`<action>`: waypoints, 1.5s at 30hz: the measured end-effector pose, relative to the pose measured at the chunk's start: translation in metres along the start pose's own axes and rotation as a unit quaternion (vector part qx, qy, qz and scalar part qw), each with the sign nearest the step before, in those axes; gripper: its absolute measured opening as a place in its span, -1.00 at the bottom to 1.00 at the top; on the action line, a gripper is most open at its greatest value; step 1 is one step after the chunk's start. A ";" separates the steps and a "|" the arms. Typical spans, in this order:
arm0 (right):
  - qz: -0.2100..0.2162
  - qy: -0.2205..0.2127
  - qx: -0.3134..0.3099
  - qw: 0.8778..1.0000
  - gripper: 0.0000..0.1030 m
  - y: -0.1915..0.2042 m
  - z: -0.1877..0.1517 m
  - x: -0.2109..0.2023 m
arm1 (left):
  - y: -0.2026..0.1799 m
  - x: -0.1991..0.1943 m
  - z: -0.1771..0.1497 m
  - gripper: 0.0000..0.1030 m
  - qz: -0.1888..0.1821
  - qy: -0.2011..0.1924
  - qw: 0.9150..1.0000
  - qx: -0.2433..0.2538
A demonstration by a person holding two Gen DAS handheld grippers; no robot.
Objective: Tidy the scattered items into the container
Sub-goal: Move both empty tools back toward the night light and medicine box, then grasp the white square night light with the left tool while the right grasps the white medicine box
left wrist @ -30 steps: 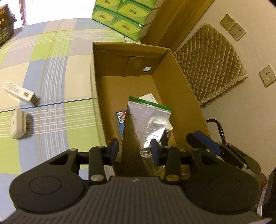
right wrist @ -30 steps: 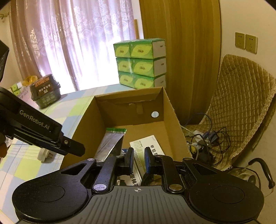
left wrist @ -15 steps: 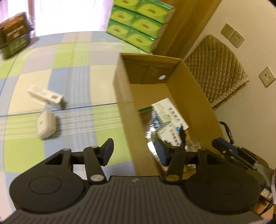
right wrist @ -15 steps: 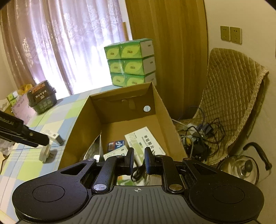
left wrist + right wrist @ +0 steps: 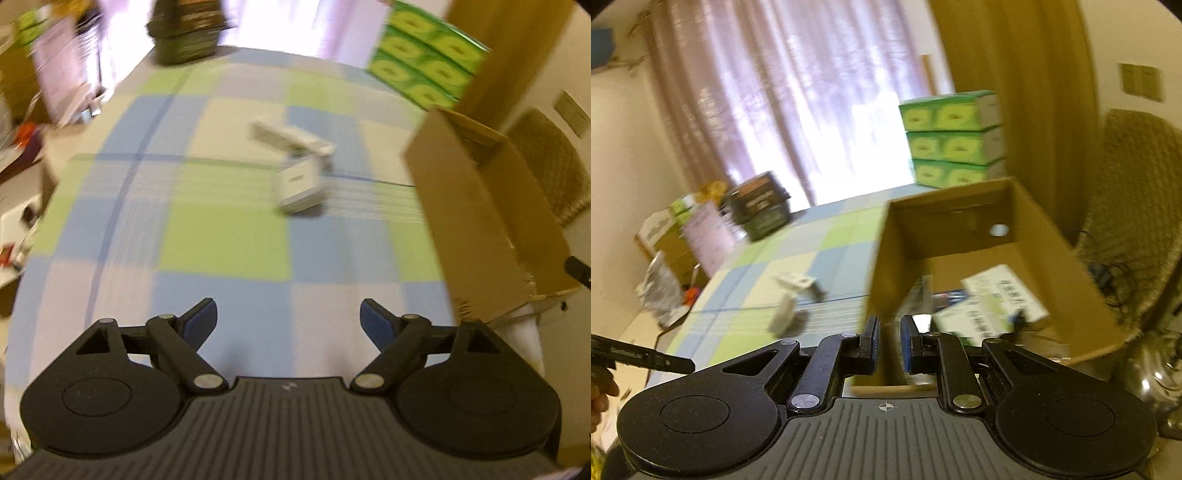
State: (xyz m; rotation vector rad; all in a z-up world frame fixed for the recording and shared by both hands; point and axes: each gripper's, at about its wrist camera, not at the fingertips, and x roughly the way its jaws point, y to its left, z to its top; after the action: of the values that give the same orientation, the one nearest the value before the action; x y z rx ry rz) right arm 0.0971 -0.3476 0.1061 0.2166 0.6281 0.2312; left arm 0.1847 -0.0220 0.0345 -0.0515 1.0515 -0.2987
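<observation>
Now left gripper fingers wide apart over tablecloth, right gripper nearly together, empty

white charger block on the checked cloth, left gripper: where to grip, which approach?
Judging from blurred frames: the white charger block lies flat, clear of the long white box behind it. The left gripper, open, could come from above and close across the block's two longer sides, mid-body.

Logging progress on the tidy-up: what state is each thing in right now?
Left tongs: open, empty, above the checked cloth.
Right tongs: nearly shut, holding nothing.
Brown cardboard box: open-topped, packets inside.
White rectangular plug adapter: on the cloth, outside the box.
Long white carton: on the cloth, outside the box.
Stacked green tissue packs: piled behind the box.
</observation>
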 end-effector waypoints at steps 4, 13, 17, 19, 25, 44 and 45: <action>0.025 0.017 -0.031 0.999 -0.63 0.033 -0.005 0.015 | 0.028 -0.006 -0.021 0.67 0.023 -0.006 1.000 0.000; 0.053 0.032 -0.110 0.992 0.97 0.088 -0.004 0.051 | 0.034 0.003 -0.032 0.78 0.016 -0.016 0.992 0.123; 0.058 0.053 -0.145 0.986 0.98 0.106 -0.002 0.073 | 0.039 0.013 -0.021 0.79 0.001 -0.020 0.991 0.134; 0.060 0.063 -0.165 0.982 0.98 0.114 -0.002 0.086 | 0.038 0.020 -0.013 0.79 -0.006 -0.023 0.989 0.148; 0.064 0.100 -0.221 0.968 0.98 0.117 0.005 0.129 | 0.025 0.042 0.004 0.80 -0.014 -0.050 0.961 0.272; 0.131 0.186 -0.488 0.843 0.97 0.123 0.043 0.250 | -0.013 0.145 0.084 0.68 -0.097 -0.073 0.847 0.518; 0.133 0.188 -0.495 0.838 0.97 0.123 0.044 0.255 | -0.013 0.148 0.086 0.64 -0.101 -0.070 0.843 0.523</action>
State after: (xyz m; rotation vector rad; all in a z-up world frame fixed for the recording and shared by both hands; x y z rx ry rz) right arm 0.3054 -0.1651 0.0330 -0.7732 0.7911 0.8519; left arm 0.3245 -0.0831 -0.0457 0.7982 0.6211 -1.0156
